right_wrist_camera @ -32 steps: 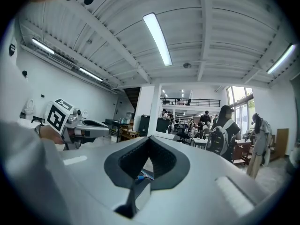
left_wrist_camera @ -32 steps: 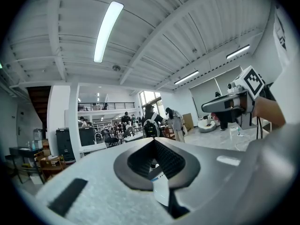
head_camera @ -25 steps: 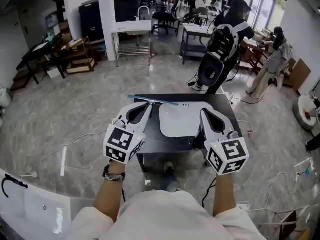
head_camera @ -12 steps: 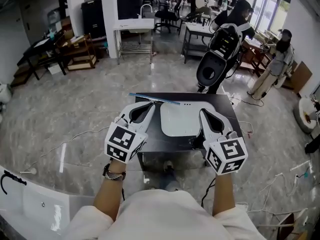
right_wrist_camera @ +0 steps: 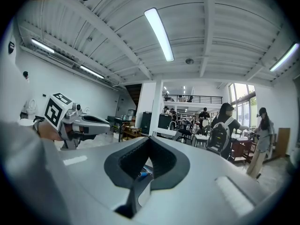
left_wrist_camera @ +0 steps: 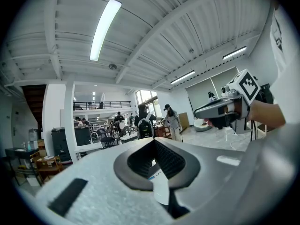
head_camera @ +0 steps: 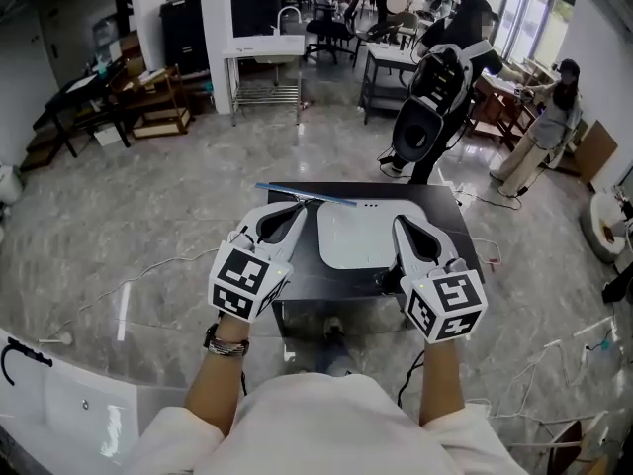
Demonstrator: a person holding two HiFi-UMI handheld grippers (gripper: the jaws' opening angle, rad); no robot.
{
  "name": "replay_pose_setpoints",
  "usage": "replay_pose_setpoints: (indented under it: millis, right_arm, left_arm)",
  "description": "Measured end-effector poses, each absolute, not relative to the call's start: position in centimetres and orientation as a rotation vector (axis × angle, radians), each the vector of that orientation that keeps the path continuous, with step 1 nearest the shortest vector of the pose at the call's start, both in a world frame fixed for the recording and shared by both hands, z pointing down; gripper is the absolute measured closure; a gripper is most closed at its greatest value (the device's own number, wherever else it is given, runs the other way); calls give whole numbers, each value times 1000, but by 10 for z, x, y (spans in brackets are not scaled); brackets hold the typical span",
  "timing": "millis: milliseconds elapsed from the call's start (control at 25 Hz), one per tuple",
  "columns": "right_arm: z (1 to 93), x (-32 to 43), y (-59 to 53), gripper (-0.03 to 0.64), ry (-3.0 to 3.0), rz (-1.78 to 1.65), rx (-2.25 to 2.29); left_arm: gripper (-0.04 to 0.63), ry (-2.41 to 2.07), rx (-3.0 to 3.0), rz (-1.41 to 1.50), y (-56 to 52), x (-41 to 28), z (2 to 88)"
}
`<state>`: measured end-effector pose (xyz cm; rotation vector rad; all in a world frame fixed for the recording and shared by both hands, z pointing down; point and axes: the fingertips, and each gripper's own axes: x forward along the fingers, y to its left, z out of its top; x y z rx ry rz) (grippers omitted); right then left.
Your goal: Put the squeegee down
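The squeegee (head_camera: pixel 307 196), a thin blue-edged bar, lies across the far left edge of the small black table (head_camera: pixel 326 280). My left gripper (head_camera: pixel 296 209) hovers level over the table's left side, its tips just short of the squeegee and its jaws shut with nothing between them. My right gripper (head_camera: pixel 401 223) hangs level over the right side, jaws also together and empty. In the left gripper view my left gripper (left_wrist_camera: pixel 152 140) shows its pads meeting, with the right gripper (left_wrist_camera: pixel 225 109) off to the side. In the right gripper view my right gripper (right_wrist_camera: pixel 149 139) is shut too.
A white tray (head_camera: pixel 354 237) lies on the table between the grippers. A person with a backpack (head_camera: pixel 435 87) stands beyond the table's far right corner. Cables (head_camera: pixel 148 280) trail over the marble floor. Desks, chairs and shelves fill the back of the room.
Both grippers stay where they were. Only the person with the backpack behind the table has shifted a little.
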<state>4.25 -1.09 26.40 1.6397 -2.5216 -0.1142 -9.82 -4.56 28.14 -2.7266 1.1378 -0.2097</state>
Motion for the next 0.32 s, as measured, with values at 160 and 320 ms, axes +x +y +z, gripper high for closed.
replay_pose_setpoints:
  millis: [160,320]
  right_arm:
    - [271,43,-12,611,-2521,-104,1640]
    - [273,39,-13,611,-2524,-106,1635]
  left_arm:
    - [595,1138,-2729,-215,-45,-98,288]
    - [595,1141,-2729,-216,-46,-101,289]
